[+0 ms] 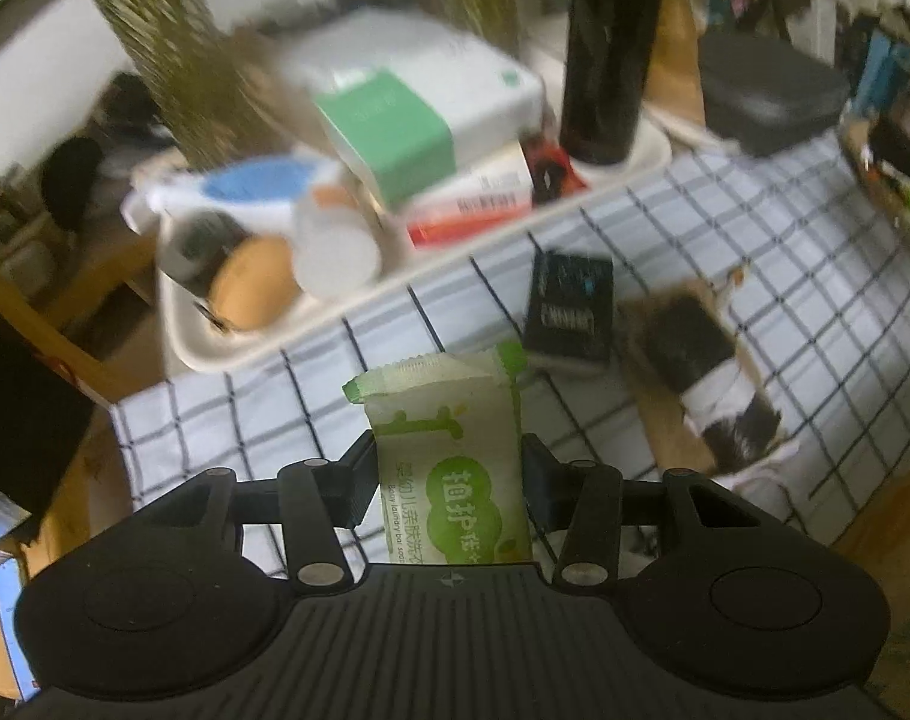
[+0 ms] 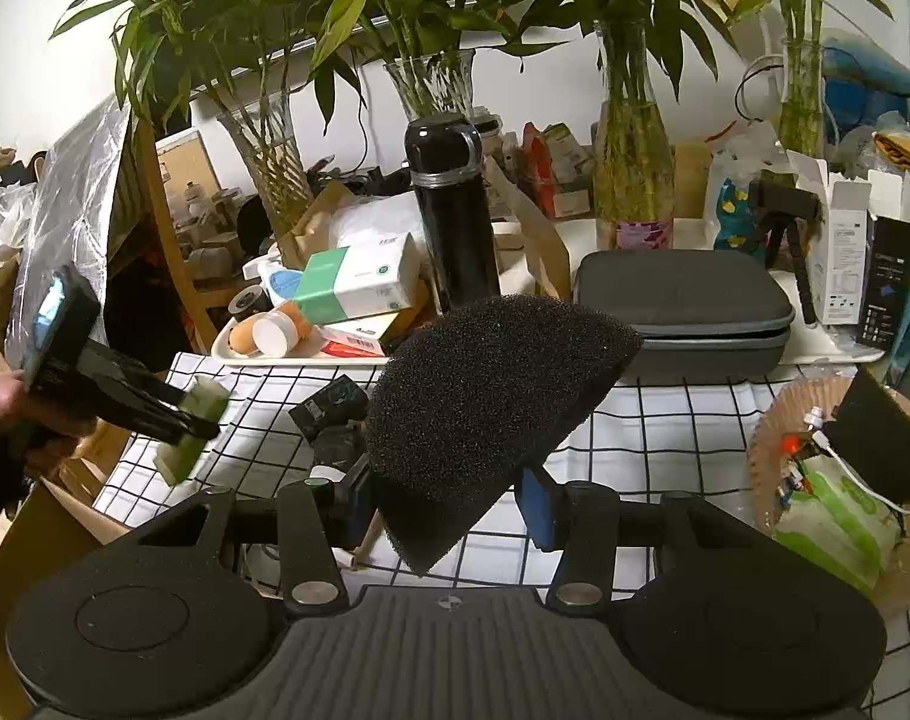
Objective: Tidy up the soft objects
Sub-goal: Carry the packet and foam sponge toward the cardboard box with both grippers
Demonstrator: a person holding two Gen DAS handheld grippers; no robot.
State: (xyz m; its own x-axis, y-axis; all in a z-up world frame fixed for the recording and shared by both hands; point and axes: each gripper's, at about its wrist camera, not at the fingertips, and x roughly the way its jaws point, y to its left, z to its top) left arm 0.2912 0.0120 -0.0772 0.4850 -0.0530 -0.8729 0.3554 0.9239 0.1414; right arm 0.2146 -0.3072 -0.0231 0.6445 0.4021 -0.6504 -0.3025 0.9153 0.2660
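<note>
My left gripper [image 1: 449,489] is shut on a green-and-white wrapped soap packet [image 1: 449,456], held upright above the checked cloth [image 1: 725,228]. It also shows in the right wrist view [image 2: 194,426] at the left, with the packet [image 2: 185,456] in it. My right gripper [image 2: 449,507] is shut on a large black foam sponge [image 2: 485,396], held above the cloth [image 2: 665,438]. A woven basket [image 2: 767,438] at the right holds a black foam piece [image 2: 881,438], a green packet [image 2: 839,516] and a white cable.
A white tray [image 2: 227,354] at the back holds boxes, tubes and a black flask [image 2: 455,222]. A grey zip case [image 2: 689,306] lies behind the sponge. A small black box [image 1: 569,312] lies on the cloth. Glass vases with bamboo stand behind. A cardboard box [image 2: 41,528] sits at the left.
</note>
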